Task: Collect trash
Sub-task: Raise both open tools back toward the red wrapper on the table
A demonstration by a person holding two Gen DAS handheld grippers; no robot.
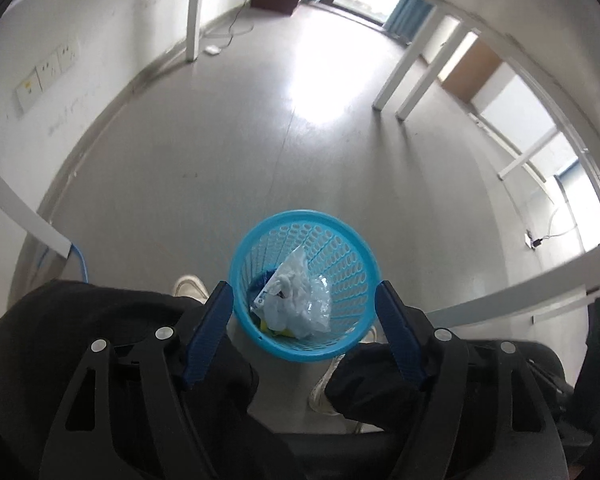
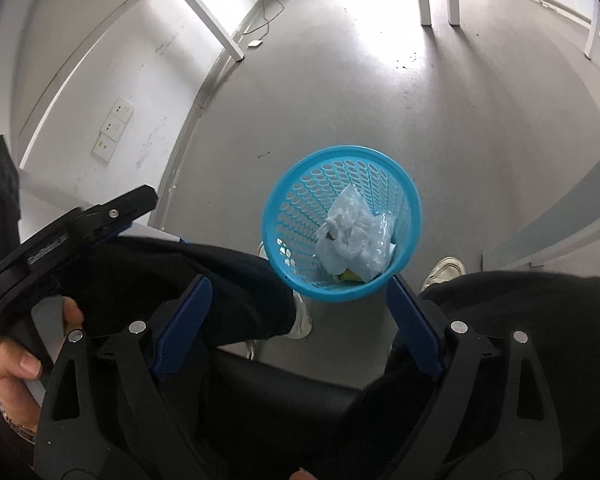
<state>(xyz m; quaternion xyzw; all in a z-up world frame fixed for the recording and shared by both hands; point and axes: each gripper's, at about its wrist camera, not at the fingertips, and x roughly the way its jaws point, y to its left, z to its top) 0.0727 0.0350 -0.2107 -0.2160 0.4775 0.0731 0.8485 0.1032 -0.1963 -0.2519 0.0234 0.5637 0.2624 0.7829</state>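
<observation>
Both tongs, left (image 1: 304, 304) and right (image 2: 300, 300), hang wide open and empty above the blue basket (image 1: 256, 240) holding crumpled plastic trash (image 1: 300, 300) on the floor; lifting clear avoids tipping it.

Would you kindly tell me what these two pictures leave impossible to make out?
- Blue basket: in both views, crumpled clear plastic covers the lower trash; only a yellow scrap peeks out, unidentifiable.
- Basket's near outer wall: left wrist view, hidden behind its own rim.
- Left claw: right wrist view, seen side-on, fingertips hidden.
- Wall outlets: too small for detail.
</observation>
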